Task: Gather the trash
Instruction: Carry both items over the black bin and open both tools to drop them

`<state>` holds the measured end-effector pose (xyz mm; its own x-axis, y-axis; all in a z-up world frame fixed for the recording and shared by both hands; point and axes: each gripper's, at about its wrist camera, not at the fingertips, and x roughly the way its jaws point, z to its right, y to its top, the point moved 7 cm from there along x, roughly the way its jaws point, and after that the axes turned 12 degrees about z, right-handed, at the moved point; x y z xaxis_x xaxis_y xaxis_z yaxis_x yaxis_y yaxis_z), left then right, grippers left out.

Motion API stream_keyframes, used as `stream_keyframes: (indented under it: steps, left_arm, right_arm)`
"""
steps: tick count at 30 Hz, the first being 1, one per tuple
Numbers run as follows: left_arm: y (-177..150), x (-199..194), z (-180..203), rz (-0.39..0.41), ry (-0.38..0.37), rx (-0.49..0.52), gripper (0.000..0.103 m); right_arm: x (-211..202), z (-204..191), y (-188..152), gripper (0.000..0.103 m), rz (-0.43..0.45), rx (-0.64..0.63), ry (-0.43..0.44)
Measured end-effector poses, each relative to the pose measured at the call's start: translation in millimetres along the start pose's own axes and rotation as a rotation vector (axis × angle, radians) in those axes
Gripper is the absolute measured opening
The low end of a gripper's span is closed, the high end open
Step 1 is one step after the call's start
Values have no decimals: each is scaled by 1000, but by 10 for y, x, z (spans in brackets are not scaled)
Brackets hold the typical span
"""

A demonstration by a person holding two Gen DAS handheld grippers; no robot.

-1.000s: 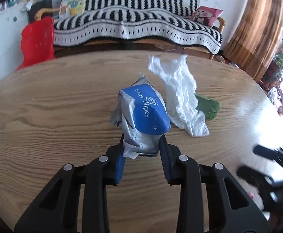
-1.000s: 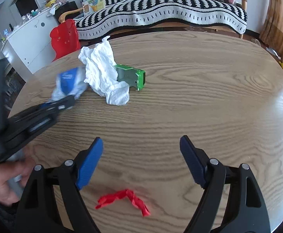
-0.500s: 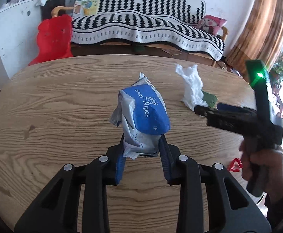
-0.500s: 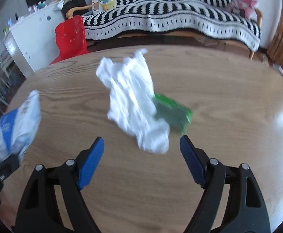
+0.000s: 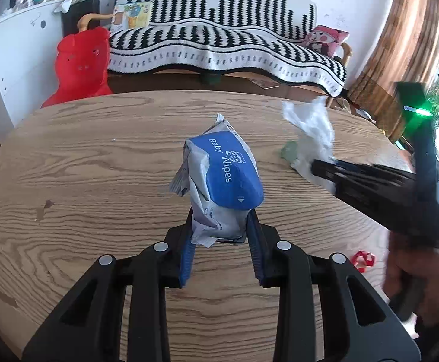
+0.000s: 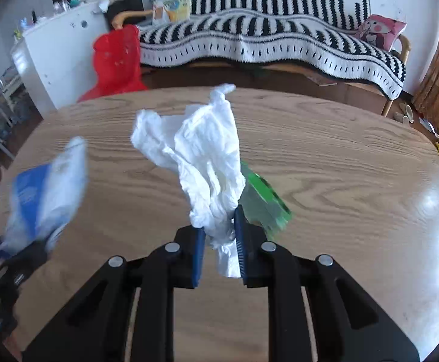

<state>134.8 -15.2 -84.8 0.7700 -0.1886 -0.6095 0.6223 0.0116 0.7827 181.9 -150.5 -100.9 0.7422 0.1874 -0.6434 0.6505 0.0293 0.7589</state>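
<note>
Jaws clamp tissue (image 6: 210, 163), green packet (image 6: 264, 202) half hidden

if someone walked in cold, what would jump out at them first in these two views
Probably the crumpled blue and grey baby wipes packet, pinched in the left gripper dead centre of the left wrist view. Next, the big crumpled white tissue, clamped in the right gripper above the round wooden table, with a green box lying just behind it. Beyond the table, the black and white striped sofa throw catches the eye.
</note>
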Motion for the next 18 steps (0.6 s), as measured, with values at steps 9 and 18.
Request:
stream_keyframes:
  steps: [9, 18]
  left_arm:
    - [-96, -117, 1230, 26, -177, 125, 31]
    - [-577, -363, 3070, 27, -468, 285, 31]
  right_arm:
    - [-1201, 1361, -681, 19, 49, 168, -133]
    - [-2422, 3078, -1691, 19, 53, 378, -393]
